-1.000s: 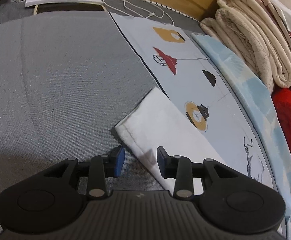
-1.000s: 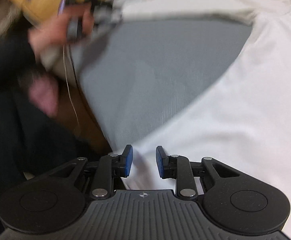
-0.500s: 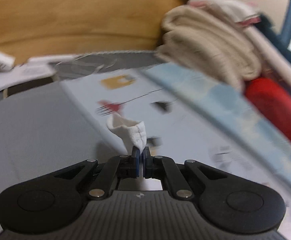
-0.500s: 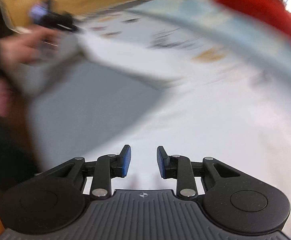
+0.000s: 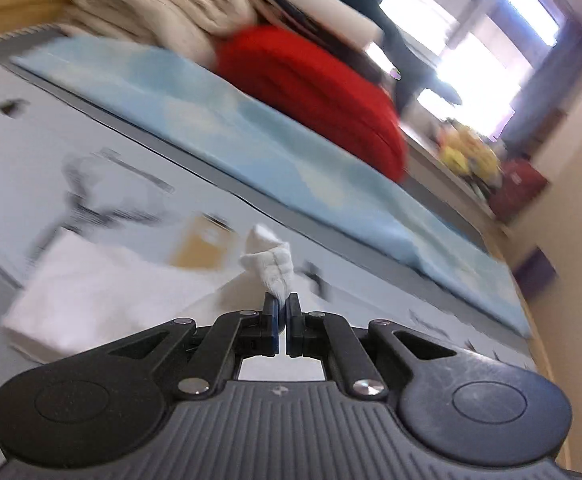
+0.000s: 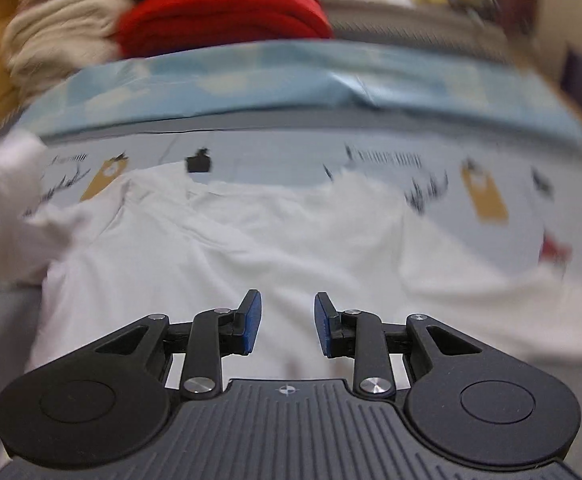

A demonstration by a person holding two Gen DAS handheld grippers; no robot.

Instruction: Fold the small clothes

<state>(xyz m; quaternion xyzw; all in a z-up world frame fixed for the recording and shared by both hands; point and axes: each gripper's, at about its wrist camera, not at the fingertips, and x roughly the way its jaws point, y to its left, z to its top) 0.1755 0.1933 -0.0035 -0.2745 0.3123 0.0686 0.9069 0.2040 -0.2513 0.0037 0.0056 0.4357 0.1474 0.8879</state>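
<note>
Left gripper (image 5: pixel 282 308) just clamped white garment (image 6: pixel 251 248) corner, now lifted off bed; right gripper (image 6: pixel 287 320) half-open, empty. Fold starting.

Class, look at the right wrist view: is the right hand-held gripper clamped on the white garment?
No, the right hand-held gripper is open above the white garment, gripping nothing.

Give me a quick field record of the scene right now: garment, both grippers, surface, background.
garment: white garment, spread out, one corner lifted
left gripper: shut on a bunched corner of the white garment
right gripper: open, nothing between the jaws, hovering over the white garment
surface: printed sheet under the garment
behind: light blue bedding, red blanket, cream blanket
image quality: both views motion-blurred
</note>
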